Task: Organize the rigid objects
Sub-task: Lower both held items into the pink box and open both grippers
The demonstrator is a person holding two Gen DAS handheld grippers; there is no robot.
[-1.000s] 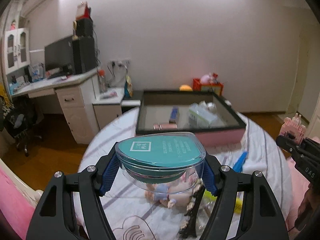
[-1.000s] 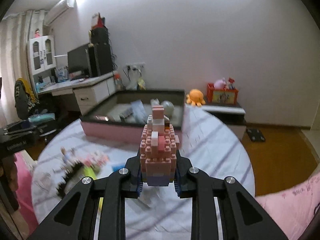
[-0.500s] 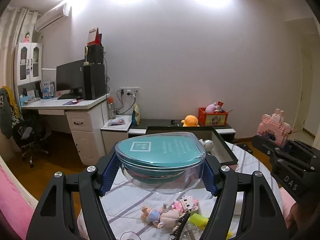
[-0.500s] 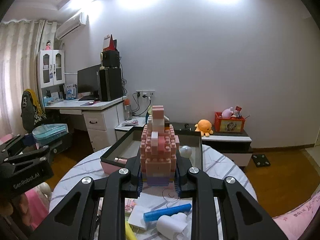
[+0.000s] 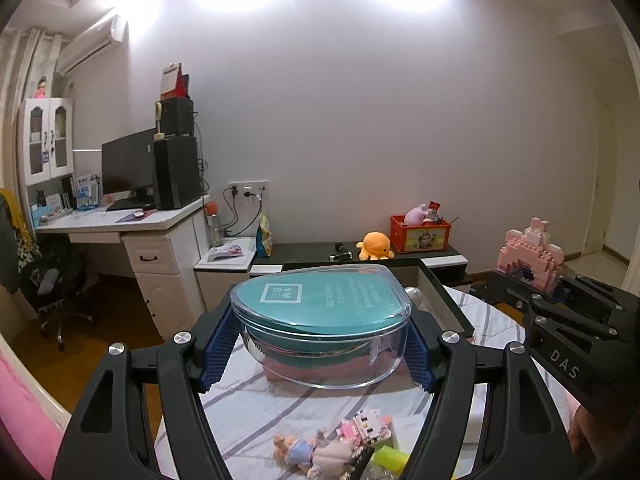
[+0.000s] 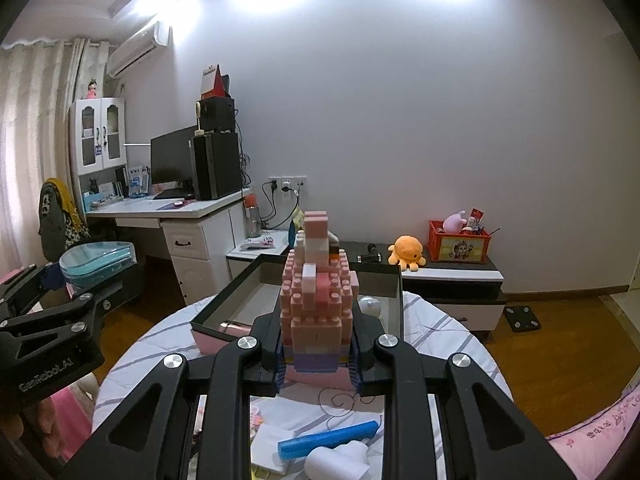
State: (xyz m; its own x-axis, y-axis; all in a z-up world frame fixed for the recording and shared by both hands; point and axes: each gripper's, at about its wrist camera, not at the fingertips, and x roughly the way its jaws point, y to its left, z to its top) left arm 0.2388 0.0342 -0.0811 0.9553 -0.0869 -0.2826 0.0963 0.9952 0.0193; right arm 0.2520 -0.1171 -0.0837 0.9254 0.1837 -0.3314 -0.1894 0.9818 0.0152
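1. Bedroom clutter frames everything: a white desk with a monitor at my 10 o'clock, a low cabinet with an orange plush at 1 o'clock, and a round table [image 6: 448,332] under a striped cloth right below both tongs; on it sits the open black-rimmed box [image 6: 224,304] with pink sides, at 12 o'clock from my right tongs.

2. My left tongs [image 5: 320,344] are clenched on the clear plastic case [image 5: 320,340] with the teal lid, blue pads pressed to its curved sides; it hangs above the cloth, the box rim just behind it at 12 o'clock.

3. My right tongs [image 6: 318,364] are clenched low on the pink brick castle [image 6: 316,300], gripping only its base; the tall tower stands free above the pads, over the near edge of the box.

4. Risks as I judge them: the case walls are smooth and rounded, so it could slip or pivot if I tilt it; the lid might pop if I squeeze harder.

5. The castle is top-heavy and made of separate bricks; a jolt against the box rim could snap the tower off, or the base could peel away in my grip.

6. Both loads head for one box, so my tongs could collide; releasing from too high could knock the pale round object [image 6: 370,304] and the pinkish bar [image 6: 234,326] already inside.

7. Loose toys, a doll [image 5: 308,452] and a blue stick [image 6: 328,438], lie at 6 o'clock; a low swing could sweep them off.
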